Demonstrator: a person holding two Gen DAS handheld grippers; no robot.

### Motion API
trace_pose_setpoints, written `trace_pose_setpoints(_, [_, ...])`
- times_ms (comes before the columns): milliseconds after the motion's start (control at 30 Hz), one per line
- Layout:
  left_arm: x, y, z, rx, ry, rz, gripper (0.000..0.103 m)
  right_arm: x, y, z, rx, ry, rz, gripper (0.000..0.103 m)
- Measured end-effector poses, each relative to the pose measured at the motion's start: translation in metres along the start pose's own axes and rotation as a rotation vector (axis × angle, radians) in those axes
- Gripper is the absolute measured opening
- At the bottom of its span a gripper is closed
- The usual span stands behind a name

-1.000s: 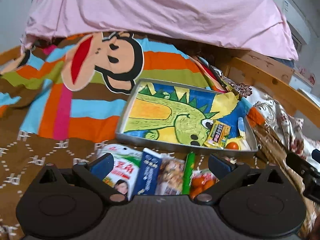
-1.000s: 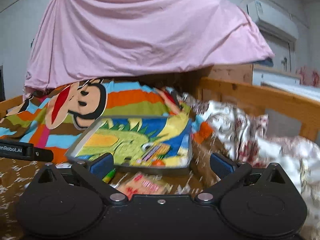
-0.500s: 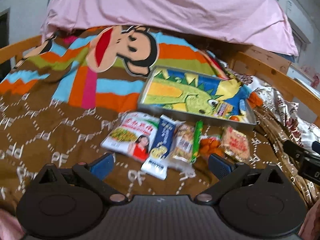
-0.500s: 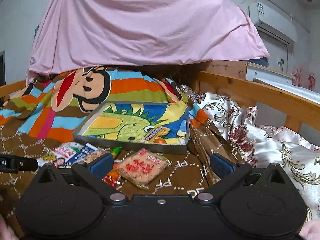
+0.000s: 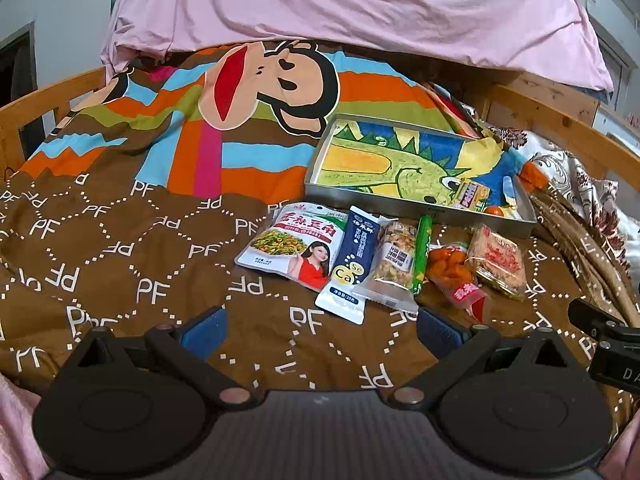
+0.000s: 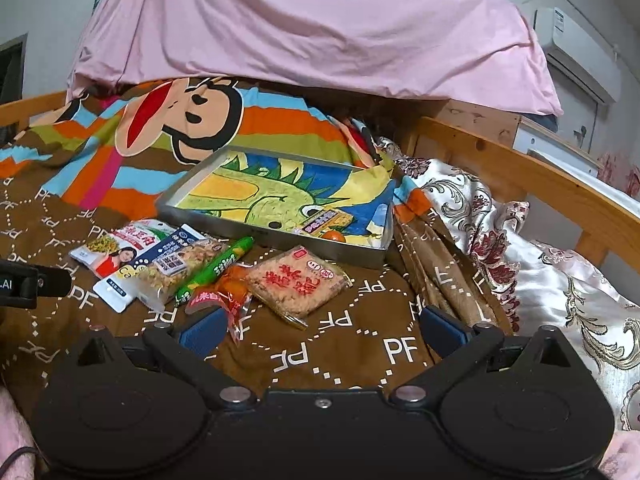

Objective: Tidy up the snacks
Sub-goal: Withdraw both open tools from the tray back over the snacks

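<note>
Snacks lay in a row on the bed's brown quilt (image 5: 120, 240), ahead of both grippers and short of the metal tray (image 6: 276, 236) with its dinosaur-print lining. Both pairs of jaws stood wide apart and held nothing.

Ahead of the right gripper (image 6: 320, 330), the nearest packet was the red-and-orange candy pouch (image 6: 228, 296), whose near corner almost reached the left-hand jaw's pad. Just beyond it and slightly right of centre lay the square rice-cracker pack (image 6: 296, 280), flat, one corner pointing back at the jaws. The green sausage stick (image 6: 216, 270) ran diagonally, its near end to the left and its far end toward the tray.

From the left gripper (image 5: 320, 332), the row sat ahead and right of centre: the pickled-vegetable bag (image 5: 296, 248), the blue calcium sachet (image 5: 352, 264) and the clear cereal bar (image 5: 394, 264), each with its long axis running roughly away from the jaws.

By that layout the right gripper looked closer to the cracker pack and candy pouch, and the left one closer to the bag and sachet. The tray already held a yellow packet (image 6: 324, 220) and a small orange piece (image 6: 334, 236) in its near right corner, so the rest likely belonged there too.
</note>
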State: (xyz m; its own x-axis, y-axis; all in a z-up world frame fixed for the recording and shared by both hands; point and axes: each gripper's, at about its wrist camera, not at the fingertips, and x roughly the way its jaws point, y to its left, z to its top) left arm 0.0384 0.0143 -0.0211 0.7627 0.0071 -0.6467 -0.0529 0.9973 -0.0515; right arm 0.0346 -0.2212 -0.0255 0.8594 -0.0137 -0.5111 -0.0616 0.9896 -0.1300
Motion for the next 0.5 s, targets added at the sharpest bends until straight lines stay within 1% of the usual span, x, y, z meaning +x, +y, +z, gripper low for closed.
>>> trace_pose_setpoints(133, [0.0011,-0.0009,-0.0004,0.008,0.003,0.008,0.102,0.0032,0.0011,-0.0002,-0.007,0.018,0.012,0.102])
trace_pose_setpoints(333, [0.0058,-0.0009,-0.0005,0.011,0.026,0.041,0.102,0.0091,0.0058,-0.0008,-0.028,0.043,0.03,0.102])
trace_pose_setpoints(500, [0.0089,-0.0023,-0.0009,0.022,0.04,0.053,0.102,0.0101,0.01,-0.0014,-0.052,0.048,0.04,0.102])
